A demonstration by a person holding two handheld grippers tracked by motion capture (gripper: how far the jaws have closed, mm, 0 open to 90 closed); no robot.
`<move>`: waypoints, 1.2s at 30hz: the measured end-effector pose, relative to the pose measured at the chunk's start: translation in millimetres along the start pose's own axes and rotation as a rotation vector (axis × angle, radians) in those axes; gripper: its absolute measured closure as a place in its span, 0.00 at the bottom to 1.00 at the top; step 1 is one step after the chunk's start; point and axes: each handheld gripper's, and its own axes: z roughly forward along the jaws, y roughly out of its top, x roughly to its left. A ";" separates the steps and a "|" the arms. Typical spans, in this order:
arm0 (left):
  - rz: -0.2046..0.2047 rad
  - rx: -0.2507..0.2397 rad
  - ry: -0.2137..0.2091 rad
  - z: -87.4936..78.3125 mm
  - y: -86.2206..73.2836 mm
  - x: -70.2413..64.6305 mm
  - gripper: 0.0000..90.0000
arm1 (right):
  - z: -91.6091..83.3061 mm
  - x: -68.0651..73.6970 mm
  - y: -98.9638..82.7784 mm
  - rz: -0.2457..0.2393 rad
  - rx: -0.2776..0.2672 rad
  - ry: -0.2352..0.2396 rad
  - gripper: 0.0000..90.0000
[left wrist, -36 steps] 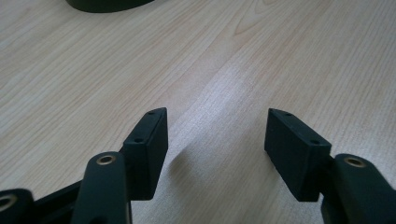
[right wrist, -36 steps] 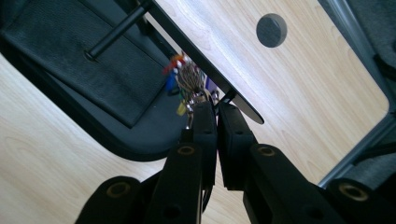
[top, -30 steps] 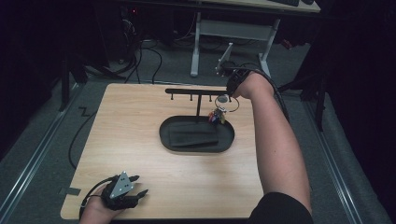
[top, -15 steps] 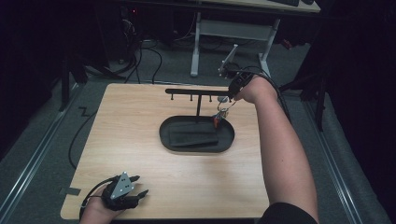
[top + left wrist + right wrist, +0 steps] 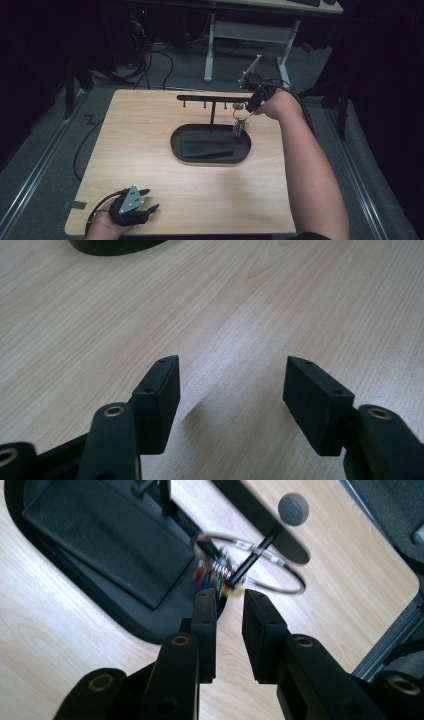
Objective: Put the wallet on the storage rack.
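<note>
Wood-topped table point(image 5: 150, 150) carries everything, pale and bare over most of its surface. Toward its far middle sits a black oval tray point(image 5: 210, 144), its long axis running left to right across the table, with a flat dark pad point(image 5: 100, 540) lying inside along that same axis. From the tray rises a thin post bearing a black hook bar point(image 5: 210, 98), also running left to right, with small pegs pointing down from it.

At the bar's right end hangs a key ring point(image 5: 250, 562), a metal loop threaded over a peg, its plane roughly level in the right gripper view; a cluster of small coloured pieces point(image 5: 239, 131) dangles from it over the tray's right end.

Reaching across the table's right side, the right gripper point(image 5: 229, 610) sits just below the ring with its jaws a narrow gap apart. The coloured pieces lie right at the jaw tips, but whether they are pinched cannot be told.

At the near left corner, the left gripper point(image 5: 231, 382) rests low over bare wood, jaws spread wide and empty, pointing toward the tray.
</note>
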 end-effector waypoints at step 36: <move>-0.019 -0.035 -0.044 6.7 6.1 -3.2 0.45 | 37.5 70.5 -148.5 0.203 -0.275 -0.037 0.51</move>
